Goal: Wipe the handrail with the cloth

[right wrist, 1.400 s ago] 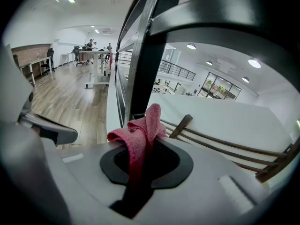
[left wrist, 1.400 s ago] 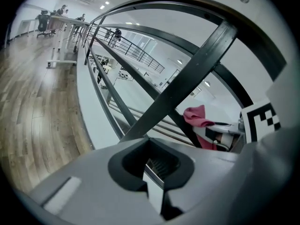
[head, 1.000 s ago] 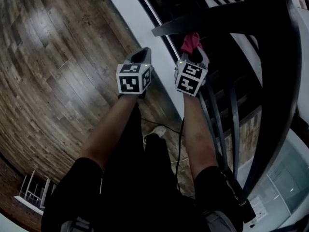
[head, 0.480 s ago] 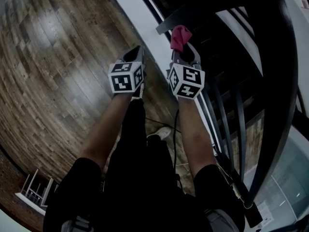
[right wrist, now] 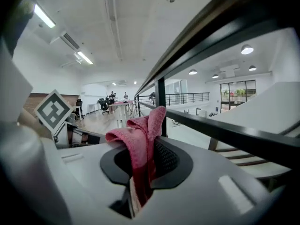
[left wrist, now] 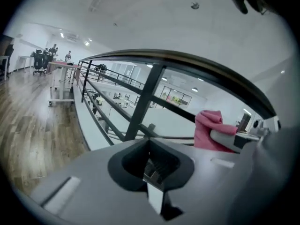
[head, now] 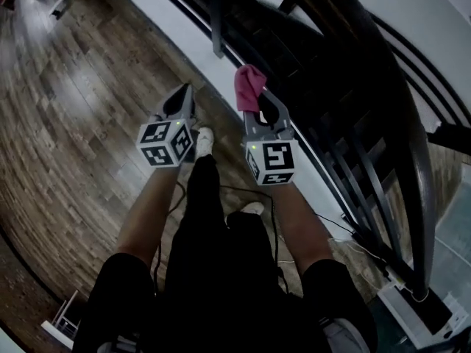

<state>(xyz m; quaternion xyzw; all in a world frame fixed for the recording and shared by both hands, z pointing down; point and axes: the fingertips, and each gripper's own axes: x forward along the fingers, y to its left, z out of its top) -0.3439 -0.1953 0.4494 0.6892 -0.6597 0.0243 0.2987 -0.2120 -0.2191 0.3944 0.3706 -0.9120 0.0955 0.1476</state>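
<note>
Right hand-held gripper [head: 255, 107] — jaws were closed on the pink cloth [head: 249, 85], which was pinched near its middle and stood up out of the jaws in a loose bunch. In the right gripper view the cloth [right wrist: 140, 135] filled the slot between the jaws, with its upper fold rising toward 12 o'clock. The dark handrail [right wrist: 220, 18] ran diagonally above the cloth, from 11 o'clock to 2 o'clock, and was clear of it. A lower black bar [right wrist: 234, 135] passed behind the tip of the cloth; contact at that point could not be determined.

Left hand-held gripper [head: 184, 98] — jaws were brought together with nothing between them. In the left gripper view the handrail [left wrist: 187, 60] arched across the upper field, and the cloth [left wrist: 208, 128] showed at 3 o'clock, gripped by the other unit.

In the head view the left hand-held gripper sat at 9 o'clock of the right one, apart from it, above the wood floor [head: 73, 123]. The right unit sat over the white ledge [head: 184, 46] at the foot of the railing. The handrail [head: 397, 116] curved past at 2 to 3 o'clock of the cloth, and the black balusters [head: 353, 175] descended beneath it.
</note>
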